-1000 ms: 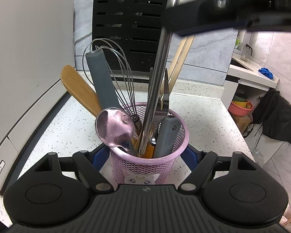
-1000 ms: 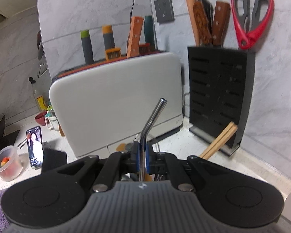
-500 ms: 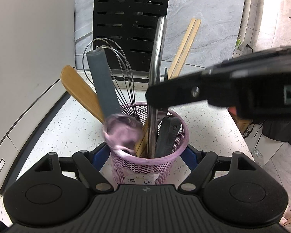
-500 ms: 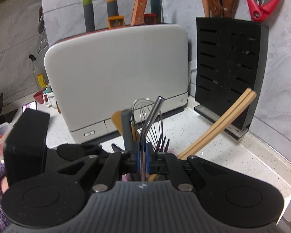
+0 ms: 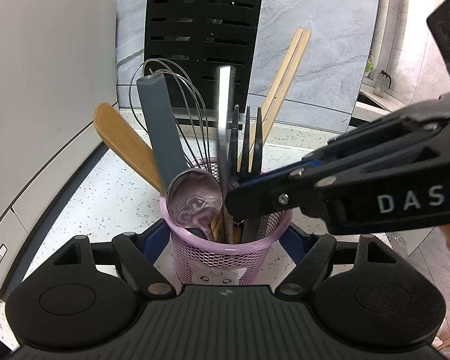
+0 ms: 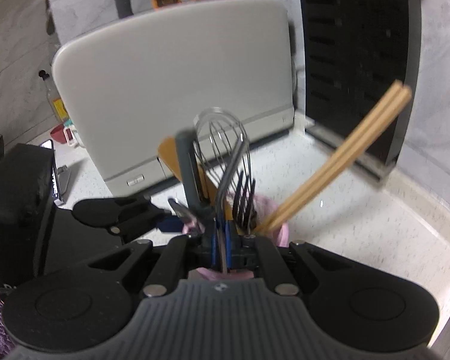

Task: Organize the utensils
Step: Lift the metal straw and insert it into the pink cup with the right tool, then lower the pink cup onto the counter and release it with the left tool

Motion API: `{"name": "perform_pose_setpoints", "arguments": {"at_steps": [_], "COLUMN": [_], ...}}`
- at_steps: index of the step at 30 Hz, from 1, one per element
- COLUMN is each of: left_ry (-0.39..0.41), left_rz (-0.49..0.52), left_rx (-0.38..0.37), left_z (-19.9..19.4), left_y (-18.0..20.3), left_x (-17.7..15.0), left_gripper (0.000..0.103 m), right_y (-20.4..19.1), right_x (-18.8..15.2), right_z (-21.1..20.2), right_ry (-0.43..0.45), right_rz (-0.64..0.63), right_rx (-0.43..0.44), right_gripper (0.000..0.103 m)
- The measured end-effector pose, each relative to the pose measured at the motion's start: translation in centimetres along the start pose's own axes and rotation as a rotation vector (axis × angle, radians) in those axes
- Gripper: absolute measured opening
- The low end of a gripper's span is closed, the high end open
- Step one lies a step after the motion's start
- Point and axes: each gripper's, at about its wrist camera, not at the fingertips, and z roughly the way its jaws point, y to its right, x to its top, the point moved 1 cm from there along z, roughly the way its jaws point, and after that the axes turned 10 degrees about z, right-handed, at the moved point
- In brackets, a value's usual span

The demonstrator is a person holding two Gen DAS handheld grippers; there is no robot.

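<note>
Right gripper (image 6: 222, 250) low centre of its view, jaws just easing apart, bent metal straw (image 6: 229, 177) between blue pads; real grip or not, cannot tell. Straw's lower end inside pink mesh holder (image 5: 225, 255), mid-frame in left view. Left gripper (image 5: 225, 240) wide, fingers flanking holder, contact hidden. Same holder: whisk (image 5: 171, 102), grey handle (image 5: 162, 132), wooden spatula (image 5: 126, 144), ladle (image 5: 195, 201), black fork (image 5: 249, 138), chopsticks (image 5: 282, 84). Holder on speckled bench (image 5: 105, 198); black knife block (image 5: 204, 30) behind, upper centre.
</note>
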Motion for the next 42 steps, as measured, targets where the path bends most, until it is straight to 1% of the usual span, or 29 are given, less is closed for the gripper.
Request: {"name": "perform_pose_setpoints", "arguments": {"at_steps": [2, 4, 5, 6, 7, 10, 13, 16, 18, 20, 24, 29, 31, 33, 34, 36, 42], "left_ry": [0.004, 0.007, 0.009, 0.01, 0.013, 0.016, 0.009, 0.006, 0.002, -0.002, -0.004, 0.0, 0.003, 0.007, 0.009, 0.0, -0.02], "left_rz": [0.0, 0.001, 0.002, 0.004, 0.006, 0.017, 0.027, 0.035, 0.037, 0.04, 0.046, 0.048, 0.051, 0.049, 0.049, 0.043, 0.012], "left_rx": [-0.002, -0.004, -0.005, -0.006, -0.008, -0.015, -0.021, -0.032, -0.036, -0.04, -0.044, -0.045, -0.043, -0.032, -0.027, -0.033, -0.037], "left_z": [-0.1, -0.1, -0.1, -0.1, -0.1, 0.2, 0.9, 1.7, 2.4, 3.0, 4.1, 5.0, 5.0, 5.1, 5.1, 5.3, 5.0], "left_y": [-0.1, -0.1, -0.1, -0.2, -0.2, -0.4, -0.5, -0.5, -0.5, -0.5, -0.5, -0.6, -0.5, -0.5, -0.5, -0.4, -0.2], "left_x": [-0.1, -0.1, -0.1, -0.1, -0.2, 0.0, 0.6, 1.2, 1.7, 2.2, 3.0, 3.4, 3.5, 3.4, 3.3, 3.1, 1.6], "left_gripper": [0.091, 0.091, 0.091, 0.091, 0.091, 0.091, 0.091, 0.091, 0.091, 0.091, 0.091, 0.092, 0.093, 0.097, 0.097, 0.101, 0.103], "right_y": [0.4, 0.9, 1.1, 1.4, 1.6, 2.8, 4.4, 5.8, 6.5, 6.9, 8.1, 8.9, 9.2, 9.6, 9.7, 9.9, 9.3], "right_x": [-0.2, -0.2, -0.1, -0.1, -0.1, -0.1, -0.3, -0.9, -1.1, -1.4, -2.0, -3.3, -3.8, -4.3, -4.5, -4.7, -4.8], "right_z": [-0.2, -0.9, -1.4, -2.0, -2.6, -3.7, -3.1, -2.3, -2.5, -2.6, -3.1, -3.0, -2.7, -2.5, -2.4, -2.3, -2.5], "right_ry": [0.001, 0.02, 0.037, 0.058, 0.085, 0.132, 0.109, 0.09, 0.118, 0.147, 0.202, 0.218, 0.212, 0.205, 0.2, 0.194, 0.194], "right_rz": [0.022, 0.057, 0.075, 0.086, 0.099, 0.156, 0.242, 0.337, 0.379, 0.402, 0.459, 0.455, 0.452, 0.461, 0.468, 0.475, 0.442], "right_rx": [0.001, 0.024, 0.032, 0.028, 0.018, -0.028, -0.119, -0.132, -0.146, -0.189, -0.244, -0.357, -0.378, -0.385, -0.384, -0.383, -0.394], "right_gripper": [0.012, 0.023, 0.026, 0.034, 0.037, 0.037, 0.037, 0.035, 0.035, 0.035, 0.035, 0.035, 0.036, 0.036, 0.036, 0.036, 0.038]}}
